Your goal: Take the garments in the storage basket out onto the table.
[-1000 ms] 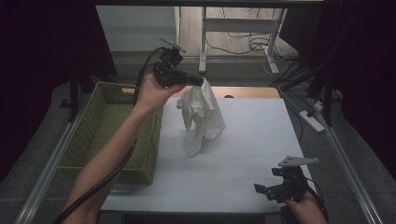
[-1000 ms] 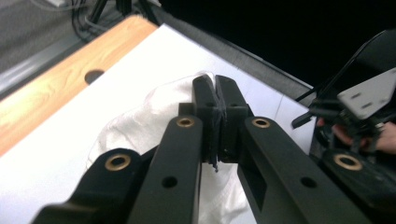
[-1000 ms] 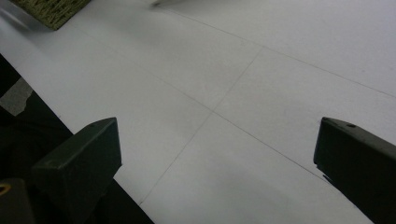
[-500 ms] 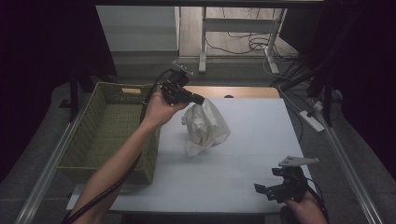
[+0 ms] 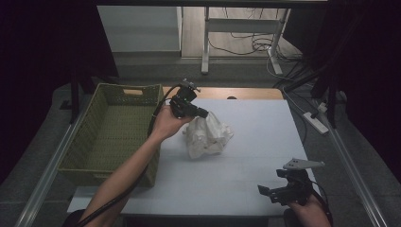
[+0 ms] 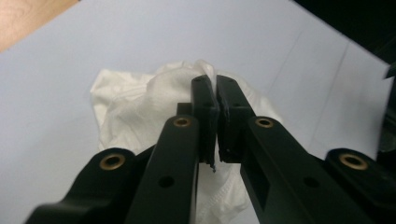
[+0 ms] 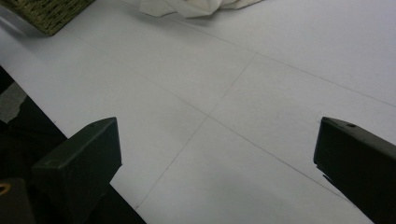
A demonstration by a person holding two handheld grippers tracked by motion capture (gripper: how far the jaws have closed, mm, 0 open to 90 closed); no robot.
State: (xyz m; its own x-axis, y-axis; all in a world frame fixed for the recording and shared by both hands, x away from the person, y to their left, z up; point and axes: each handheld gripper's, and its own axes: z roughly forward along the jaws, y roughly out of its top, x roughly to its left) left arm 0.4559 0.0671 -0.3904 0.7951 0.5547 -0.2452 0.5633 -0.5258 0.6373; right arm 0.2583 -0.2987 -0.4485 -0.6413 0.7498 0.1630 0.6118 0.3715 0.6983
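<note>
The left tool (image 5: 201,113) is clenched on a fold of the white cloth (image 5: 207,135), its two black jaws pressed together with a sliver of fabric between them in the left gripper view, where the cloth (image 6: 140,102) bunches up behind and below the jaw tips. From the high view the left hand (image 5: 166,123) holds that tool just over the upper edge of the crumpled cloth, which sits in a loose heap on the white worktop (image 5: 250,161), near its middle and toward the far side. Just left of the hand stands a green woven basket (image 5: 90,127), at the worktop's left edge, with a handle cut-out in its far wall. The right tool (image 5: 267,191) rests low at the near right corner of the worktop, well apart from the cloth, its jaws spread wide with nothing between them; in the right gripper view bare worktop (image 7: 243,93) lies between the two jaws, with the cloth's edge (image 7: 196,7) and a corner of the basket (image 7: 46,14) at the top.
</note>
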